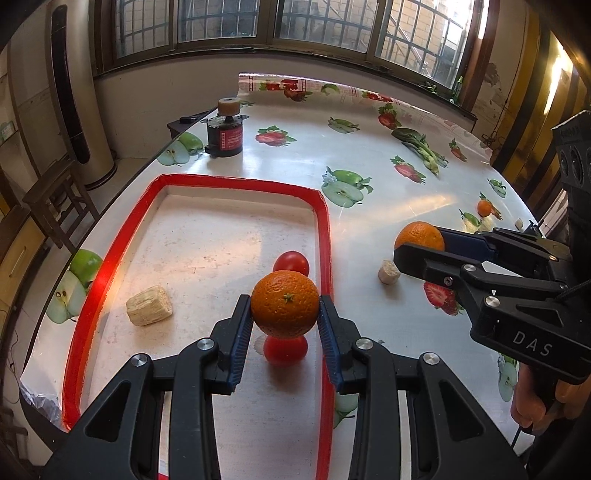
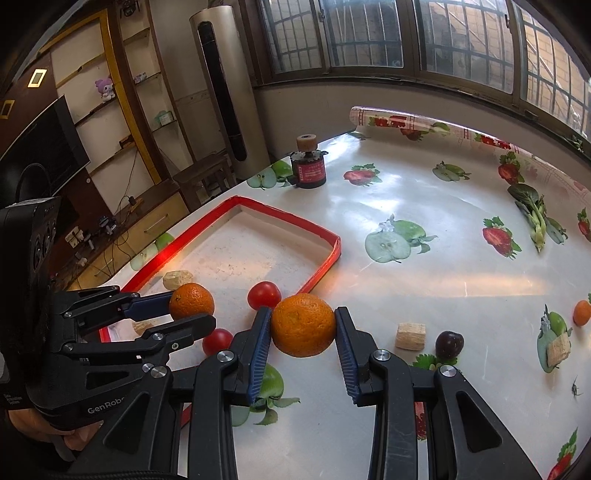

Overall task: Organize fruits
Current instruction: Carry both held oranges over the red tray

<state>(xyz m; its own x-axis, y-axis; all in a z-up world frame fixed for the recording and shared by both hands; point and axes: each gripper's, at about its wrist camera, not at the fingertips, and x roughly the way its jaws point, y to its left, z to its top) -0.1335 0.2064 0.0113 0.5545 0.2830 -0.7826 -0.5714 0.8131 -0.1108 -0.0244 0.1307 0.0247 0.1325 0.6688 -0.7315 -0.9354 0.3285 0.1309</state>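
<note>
your table (image 1: 388, 177) wears a glossy white cloth printed with apples and strawberries, under barred windows (image 1: 221, 18); a tall air conditioner (image 2: 225, 92) stands far left. going left to right: a red-rimmed tray (image 1: 92, 266) sits near the table's left edge, holding a pale chunk (image 1: 149, 306) and two tomatoes (image 1: 291, 263). your left gripper (image 1: 285, 314) hangs above the tray's right side, fingers partly closed, pinching an orange (image 1: 285, 303). right of the rim, your right gripper (image 2: 303, 325) clamps a second orange (image 2: 303, 320) above bare cloth. further right lie another chunk (image 2: 410, 335), a dark plum (image 2: 448, 343) and a small orange (image 2: 582, 312), with open cloth beyond.
</note>
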